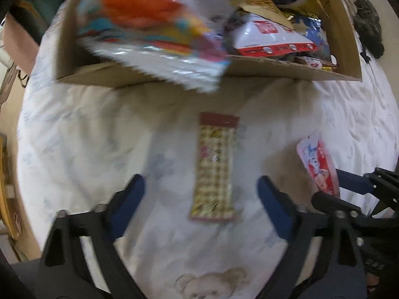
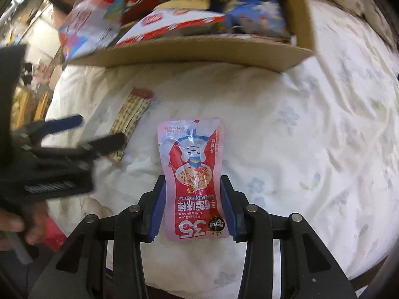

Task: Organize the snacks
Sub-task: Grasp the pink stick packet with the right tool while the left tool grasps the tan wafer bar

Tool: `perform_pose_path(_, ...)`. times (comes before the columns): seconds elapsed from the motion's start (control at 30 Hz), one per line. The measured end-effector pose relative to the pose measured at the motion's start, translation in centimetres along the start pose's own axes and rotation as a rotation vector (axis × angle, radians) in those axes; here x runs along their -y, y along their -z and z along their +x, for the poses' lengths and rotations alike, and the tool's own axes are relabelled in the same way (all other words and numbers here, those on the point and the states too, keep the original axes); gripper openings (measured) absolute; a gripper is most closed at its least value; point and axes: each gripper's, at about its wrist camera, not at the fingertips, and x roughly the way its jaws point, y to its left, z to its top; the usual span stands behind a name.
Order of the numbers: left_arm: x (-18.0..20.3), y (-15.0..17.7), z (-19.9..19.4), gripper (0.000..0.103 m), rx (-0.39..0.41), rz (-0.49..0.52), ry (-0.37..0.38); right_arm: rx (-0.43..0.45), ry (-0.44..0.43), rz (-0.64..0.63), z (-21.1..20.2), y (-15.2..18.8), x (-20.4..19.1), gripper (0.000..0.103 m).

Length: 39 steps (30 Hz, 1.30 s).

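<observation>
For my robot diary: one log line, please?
left tool: open, above checked packet | right tool: shut on pink pouch | box: full

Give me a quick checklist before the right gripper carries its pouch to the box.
1. Right gripper shut on pink pouch: ok, both pads press its sides.
2. Grip depth: ok, pads hold the lower half.
3. Left gripper free: ok, open over the checkered packet, not touching it.
4. Path to box: ok, only bedding between.
5. Room in box: cannot tell, already piled with bags.
6. Large bag blurred at the box's edge: cannot tell if settled.
</observation>
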Motion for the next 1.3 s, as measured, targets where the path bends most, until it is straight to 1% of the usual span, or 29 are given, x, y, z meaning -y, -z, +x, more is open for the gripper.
perform_pose_path(0.03, 0.3, -0.2, 0.5, 0.071, -0.007, 0.006, 0.009, 0.005, -0.005, 0.011, 0.1, 0.2, 0.6, 0.043)
perform_pose_path(0.07, 0.4, -0.4, 0.9, 0.068, -0.015, 0.011, 0.019, 0.009, -0.007, 0.017, 0.0, 0.1, 0.7, 0.043)
perform_pose_path(0.1, 0.5, -0.5, 1.1, 0.06, -0.016, 0.017, 0.022, 0.012, -0.008, 0.021, -0.1, 0.1, 0.8, 0.043)
perform_pose_path(0.13, 0.7, -0.5, 1.2, 0.048, -0.011, 0.027, 0.012, 0.016, -0.01, 0.02, -0.2, -0.1, 0.9, 0.043)
perform_pose_path(0.17, 0.7, -0.5, 1.2, 0.039, -0.001, 0.04, -0.013, 0.02, -0.01, 0.018, -0.4, 0.0, 0.8, 0.043)
perform_pose_path(0.2, 0.7, -0.5, 1.1, 0.022, 0.007, 0.05, -0.031, 0.023, -0.01, 0.019, -0.5, -0.1, 0.8, 0.043)
perform_pose_path(0.37, 0.2, -0.3, 0.5, 0.022, 0.016, 0.038, -0.019, 0.038, -0.021, 0.022, -1.6, -0.2, 1.2, 0.043)
perform_pose_path(0.57, -1.0, 0.5, -0.3, 0.022, 0.005, 0.011, -0.053, 0.047, -0.023, 0.013, -1.6, -0.5, 1.0, 0.043)
perform_pose_path(0.73, -0.9, 1.4, -1.9, 0.022, 0.02, 0.001, -0.071, 0.062, -0.029, 0.008, -2.1, 0.0, 0.7, 0.043)
perform_pose_path(0.87, -1.4, 2.0, -3.0, 0.022, 0.03, 0.007, -0.1, 0.081, -0.052, 0.002, -3.4, 0.3, 0.7, 0.043)
perform_pose_path(1.0, -2.4, 3.0, -4.8, 0.022, 0.045, 0.004, -0.108, 0.128, -0.085, -0.032, -5.1, 0.5, 0.2, 0.043)
perform_pose_path(1.13, -2.8, 3.3, -7.7, 0.022, 0.104, -0.014, -0.106, 0.194, -0.139, -0.041, -7.4, 0.7, 0.3, 0.043)
perform_pose_path(1.23, -2.7, 4.1, -10.7, 0.022, 0.179, -0.022, -0.086, 0.258, -0.185, -0.038, -9.6, 0.9, 0.4, 0.043)
perform_pose_path(1.3, -1.8, 3.6, -11.9, 0.022, 0.229, -0.013, -0.083, 0.304, -0.197, -0.045, -10.8, 0.9, 0.4, 0.043)
